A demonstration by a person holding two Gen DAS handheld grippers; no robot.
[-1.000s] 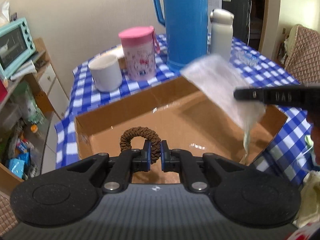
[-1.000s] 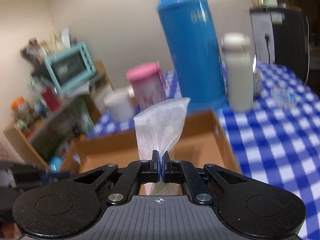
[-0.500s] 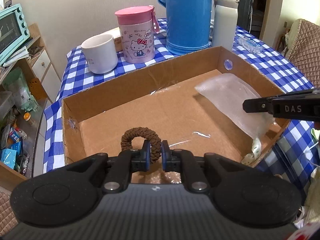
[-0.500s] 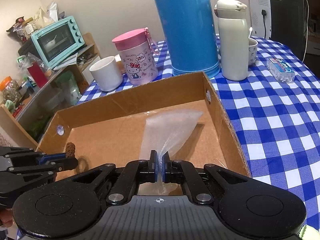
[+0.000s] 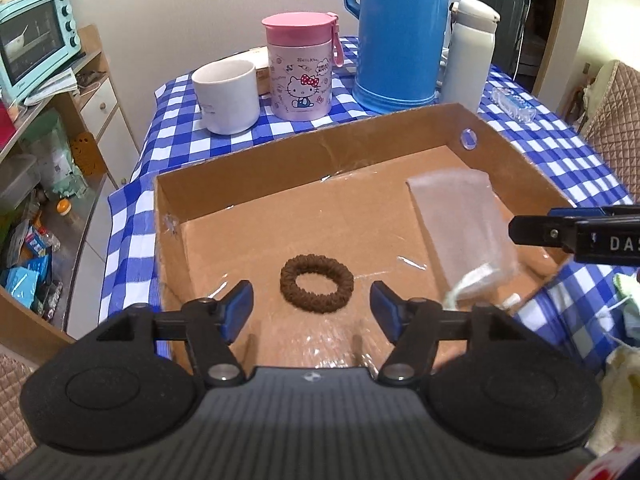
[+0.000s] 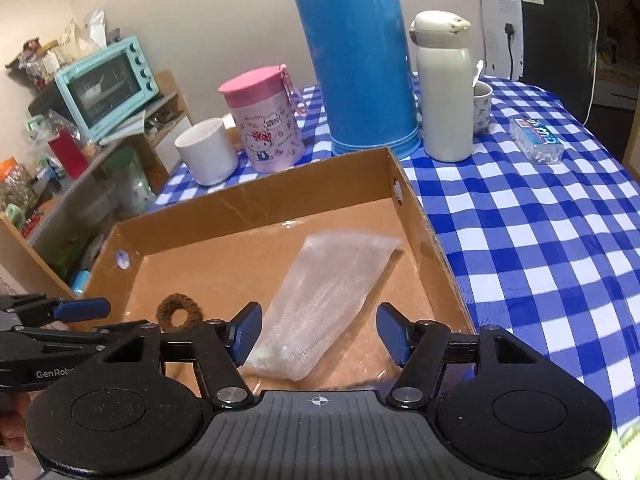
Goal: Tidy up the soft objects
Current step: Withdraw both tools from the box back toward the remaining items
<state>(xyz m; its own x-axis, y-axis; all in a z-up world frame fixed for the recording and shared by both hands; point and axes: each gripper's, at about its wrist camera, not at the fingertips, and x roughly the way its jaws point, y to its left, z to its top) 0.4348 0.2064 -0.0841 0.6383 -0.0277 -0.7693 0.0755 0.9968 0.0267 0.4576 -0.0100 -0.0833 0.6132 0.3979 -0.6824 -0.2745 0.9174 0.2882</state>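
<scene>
Both grippers hang over the near edge of the cardboard box point(image 5: 240, 196), and both are released, jaws spread wide with nothing between them.

The left gripper point(image 5: 312, 310) has the brown hair scrunchie point(image 5: 317, 283) lying flat on the box floor just ahead of the gap between its fingers, apart from both blue pads. In the right wrist view the scrunchie point(image 6: 180, 312) sits toward the box's near left part, beside the left gripper's finger point(image 6: 80, 307).

The right gripper point(image 6: 319, 334) is open above the white mesh pouch point(image 6: 332, 296), which lies flat on the box floor in the right half, its long side running from the gripper toward the far right corner of the box point(image 6: 256, 200). Its bunched near end lies just beside the left-hand pad of that gripper; whether they touch I cannot tell. From the left wrist view the pouch point(image 5: 460, 224) lies near the box's right wall, well apart from the scrunchie.

The box stands on a blue checked surface point(image 6: 540, 220); behind the box are a white mug point(image 5: 226, 96), a pink lidded cup point(image 5: 300, 72), a blue thermos point(image 5: 396, 32) and a white bottle point(image 5: 468, 52).
</scene>
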